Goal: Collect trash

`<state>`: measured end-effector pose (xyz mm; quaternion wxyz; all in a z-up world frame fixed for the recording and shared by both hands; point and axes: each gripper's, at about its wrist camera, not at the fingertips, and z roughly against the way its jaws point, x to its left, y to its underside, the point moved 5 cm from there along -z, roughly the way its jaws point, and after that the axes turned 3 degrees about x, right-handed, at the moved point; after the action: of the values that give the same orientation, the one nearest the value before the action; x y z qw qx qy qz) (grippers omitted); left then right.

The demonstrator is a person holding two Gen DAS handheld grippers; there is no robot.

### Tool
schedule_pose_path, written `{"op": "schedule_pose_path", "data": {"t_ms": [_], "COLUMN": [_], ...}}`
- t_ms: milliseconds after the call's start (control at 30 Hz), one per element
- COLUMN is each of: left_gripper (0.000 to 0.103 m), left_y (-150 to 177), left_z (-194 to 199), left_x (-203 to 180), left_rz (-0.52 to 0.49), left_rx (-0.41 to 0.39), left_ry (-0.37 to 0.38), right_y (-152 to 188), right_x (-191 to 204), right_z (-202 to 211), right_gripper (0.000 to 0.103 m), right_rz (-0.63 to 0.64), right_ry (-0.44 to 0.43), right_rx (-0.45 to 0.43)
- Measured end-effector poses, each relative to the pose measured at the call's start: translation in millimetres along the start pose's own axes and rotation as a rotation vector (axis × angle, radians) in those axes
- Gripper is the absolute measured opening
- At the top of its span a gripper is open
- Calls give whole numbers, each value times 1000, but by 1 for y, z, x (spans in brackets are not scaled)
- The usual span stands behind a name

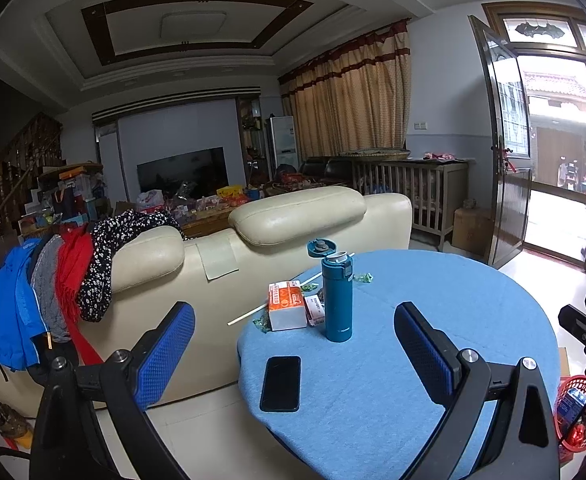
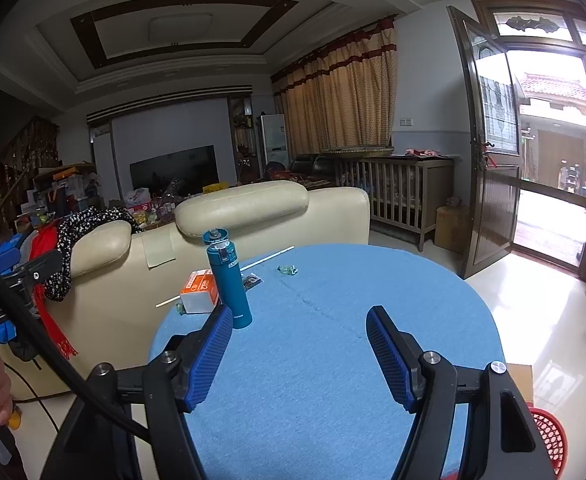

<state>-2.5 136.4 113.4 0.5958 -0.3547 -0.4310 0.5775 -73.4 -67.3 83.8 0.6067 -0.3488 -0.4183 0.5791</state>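
A round table with a blue cloth (image 1: 433, 320) (image 2: 353, 312) carries the litter. Green candy wrappers (image 1: 363, 278) (image 2: 287, 269) lie at the far side, and more wrappers (image 1: 261, 324) sit by an orange and white box (image 1: 287, 306) (image 2: 200, 292). A long white straw (image 1: 271, 303) (image 2: 267, 258) runs behind the box. My left gripper (image 1: 293, 322) is open above the table's near left edge, nothing between its fingers. My right gripper (image 2: 299, 324) is open over the near cloth, also with nothing in it. A red mesh basket (image 1: 579, 414) (image 2: 549, 438) stands on the floor at the lower right.
An upright teal flask (image 1: 337, 298) (image 2: 231, 280) with its lid flipped open stands beside the box. A black phone (image 1: 280, 383) lies near the table's left edge. A cream sofa (image 1: 213, 272) draped with clothes backs onto the table. An open door (image 2: 493, 152) is at right.
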Motion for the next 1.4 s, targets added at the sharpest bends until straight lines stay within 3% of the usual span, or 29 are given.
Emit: {"op": "schedule_pose_path", "data": {"t_ms": [1400], "left_gripper": [100], "left_y": [8], "left_z": [9], "left_x": [-32], "left_rz": [-86], "left_rx": [3], "left_ry": [38], "right_y": [5], "right_x": [-16], "right_z": [1], "right_gripper": [76], "right_rz": [-56], "right_ry": [20], "right_rx": [9]}}
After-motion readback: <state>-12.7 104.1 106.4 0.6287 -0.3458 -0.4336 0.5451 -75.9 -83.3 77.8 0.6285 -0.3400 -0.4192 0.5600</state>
